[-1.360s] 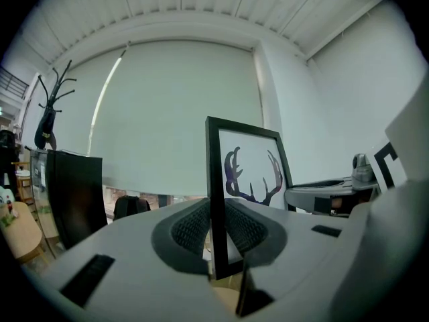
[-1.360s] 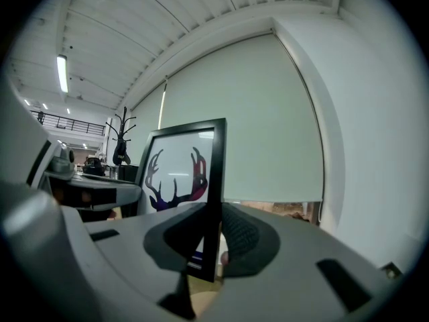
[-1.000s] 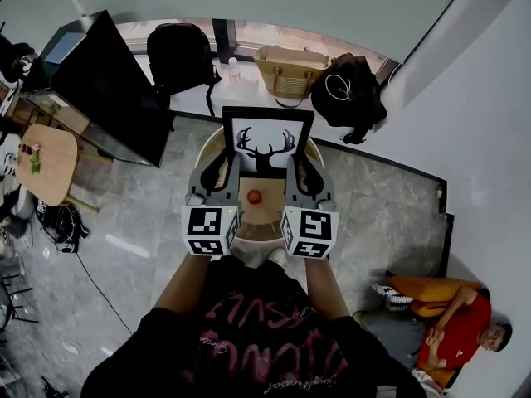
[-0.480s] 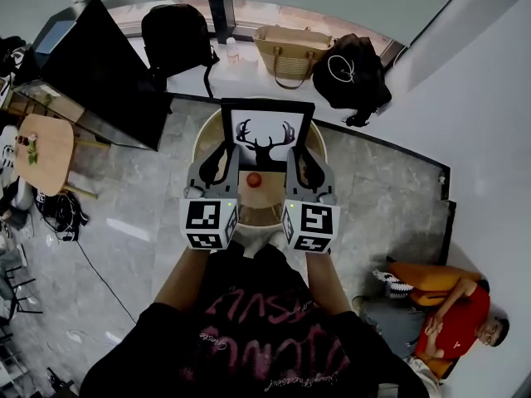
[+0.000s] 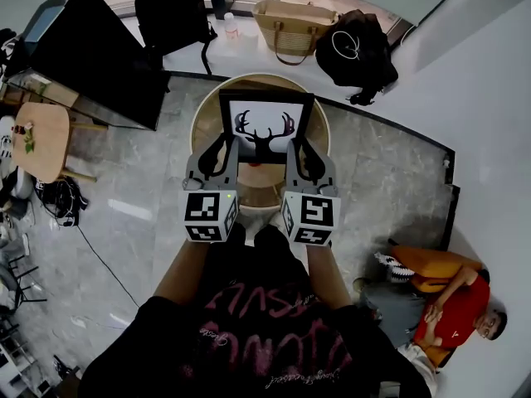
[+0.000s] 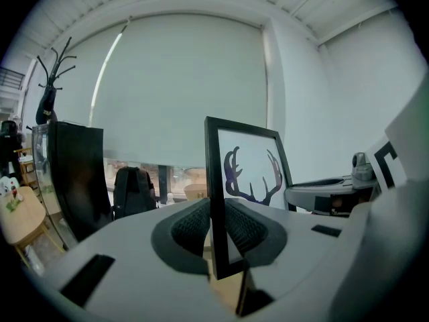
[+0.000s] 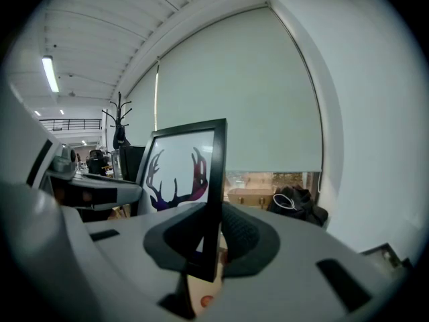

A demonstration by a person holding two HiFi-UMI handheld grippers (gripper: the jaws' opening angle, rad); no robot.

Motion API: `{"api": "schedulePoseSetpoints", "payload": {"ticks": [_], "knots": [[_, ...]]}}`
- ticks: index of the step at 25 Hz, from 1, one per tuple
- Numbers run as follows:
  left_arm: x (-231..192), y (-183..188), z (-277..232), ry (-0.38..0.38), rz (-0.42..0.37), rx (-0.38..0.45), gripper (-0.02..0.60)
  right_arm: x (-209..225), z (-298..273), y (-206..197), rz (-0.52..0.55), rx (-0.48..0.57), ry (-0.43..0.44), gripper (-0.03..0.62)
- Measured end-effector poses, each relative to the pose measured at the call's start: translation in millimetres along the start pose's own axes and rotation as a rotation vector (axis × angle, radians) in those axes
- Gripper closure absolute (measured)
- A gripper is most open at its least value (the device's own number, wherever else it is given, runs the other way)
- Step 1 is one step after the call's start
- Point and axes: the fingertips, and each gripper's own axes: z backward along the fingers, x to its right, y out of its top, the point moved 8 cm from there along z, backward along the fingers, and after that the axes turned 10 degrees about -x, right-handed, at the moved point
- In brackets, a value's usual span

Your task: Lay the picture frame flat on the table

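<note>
Well, picture frame clamped on both sides, not laid flat yet

The picture frame (image 5: 265, 127) is held upright between the two claws, with its antler print facing back toward them. The left claw (image 5: 225, 151) is closed narrow on the frame's left side edge near the bottom corner, and the right claw (image 5: 296, 151) is closed the same way on the right side edge. In each claw's own view the thin black edge is seen pinched between dark ribbed pads (image 6: 190, 228). The round wooden worktop (image 5: 206, 121) lies below and ahead of both claws; whether the frame's bottom edge touches it can't be made out. A small red thing (image 7: 204, 301) is seen on the wood just under the right claw. Well beyond the claws, a woven bag (image 5: 290, 27) is parked between a black backpack (image 5: 170, 15) and a black bag (image 5: 357, 52).
</note>
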Motion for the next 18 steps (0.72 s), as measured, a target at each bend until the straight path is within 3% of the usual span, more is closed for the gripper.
{"api": "schedulePoseSetpoints", "payload": {"ticks": [18], "knots": [[4.2, -55.1, -8.3, 0.016, 0.034, -0.104, 0.511, -0.5, -11.4, -55.2, -0.03, -0.101, 0.031, 0.514]]}}
